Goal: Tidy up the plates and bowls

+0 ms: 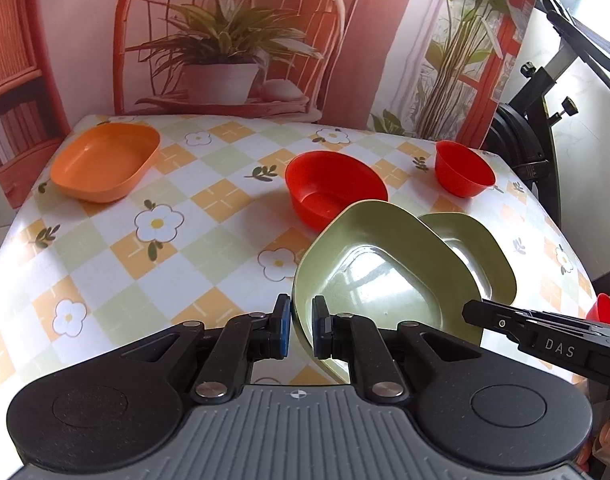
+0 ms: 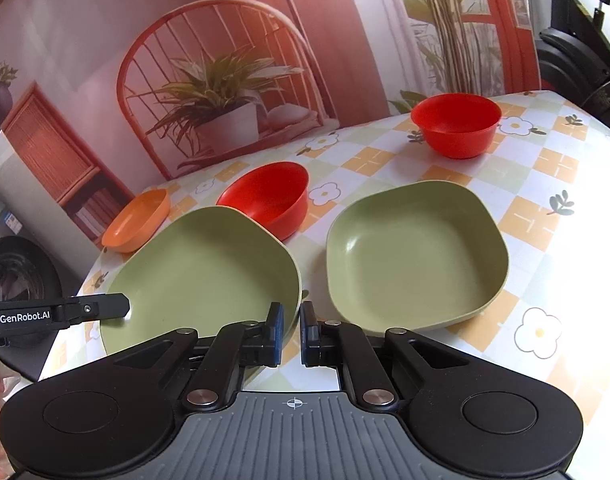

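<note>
A green plate (image 1: 385, 280) hangs tilted above the table, with a gripper on each side of it. My left gripper (image 1: 301, 320) is shut on its left rim. My right gripper (image 2: 292, 328) is shut on the right rim of the same green plate (image 2: 205, 272). A second green plate (image 2: 417, 256) lies flat on the cloth just to the right, partly hidden behind the held one in the left wrist view. Two red bowls (image 2: 269, 196) (image 2: 457, 124) stand farther back. An orange plate (image 1: 105, 164) sits at the far left.
The table (image 1: 209, 240) has a chequered flower cloth and rounded edges. A printed backdrop (image 1: 225, 40) of a chair and plant stands right behind it. Black exercise equipment (image 1: 545, 92) is past the right edge. Another red bowl (image 1: 603, 312) shows at the near right.
</note>
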`<state>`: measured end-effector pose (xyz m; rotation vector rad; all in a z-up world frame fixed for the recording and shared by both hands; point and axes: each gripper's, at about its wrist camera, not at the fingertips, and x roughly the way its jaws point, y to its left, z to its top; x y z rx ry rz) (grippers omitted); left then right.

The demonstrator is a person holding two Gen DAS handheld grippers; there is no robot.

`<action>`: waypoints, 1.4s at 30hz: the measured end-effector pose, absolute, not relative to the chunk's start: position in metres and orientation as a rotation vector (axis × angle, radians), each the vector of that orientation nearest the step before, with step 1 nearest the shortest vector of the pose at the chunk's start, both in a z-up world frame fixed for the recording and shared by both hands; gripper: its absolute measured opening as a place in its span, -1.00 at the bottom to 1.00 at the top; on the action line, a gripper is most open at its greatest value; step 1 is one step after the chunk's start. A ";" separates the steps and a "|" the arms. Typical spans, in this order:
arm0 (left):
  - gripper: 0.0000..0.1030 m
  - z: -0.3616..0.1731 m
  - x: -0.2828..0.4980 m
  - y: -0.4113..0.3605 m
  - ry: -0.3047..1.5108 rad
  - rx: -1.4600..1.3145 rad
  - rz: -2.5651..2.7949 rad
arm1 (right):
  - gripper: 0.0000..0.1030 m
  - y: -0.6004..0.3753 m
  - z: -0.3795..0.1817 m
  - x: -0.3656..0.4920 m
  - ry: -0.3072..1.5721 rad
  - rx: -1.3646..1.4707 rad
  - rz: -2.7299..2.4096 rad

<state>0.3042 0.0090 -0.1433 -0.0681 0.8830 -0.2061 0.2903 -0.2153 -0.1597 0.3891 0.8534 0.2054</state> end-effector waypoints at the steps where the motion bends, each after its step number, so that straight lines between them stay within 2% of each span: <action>1: -0.77 -0.141 0.307 0.005 0.876 -0.060 -0.214 | -0.84 -0.219 -0.159 0.289 0.844 0.396 0.199; 15: -0.77 -0.137 0.371 -0.084 0.821 0.154 -0.365 | -0.79 -0.278 -0.163 0.276 0.766 0.504 0.044; 25: -0.77 -0.162 0.403 -0.149 0.831 0.264 -0.428 | -0.79 -0.305 -0.179 0.276 0.742 0.514 -0.084; 42: -0.77 -0.199 0.416 -0.168 0.909 0.354 -0.355 | -0.79 -0.308 -0.196 0.288 0.776 0.503 -0.110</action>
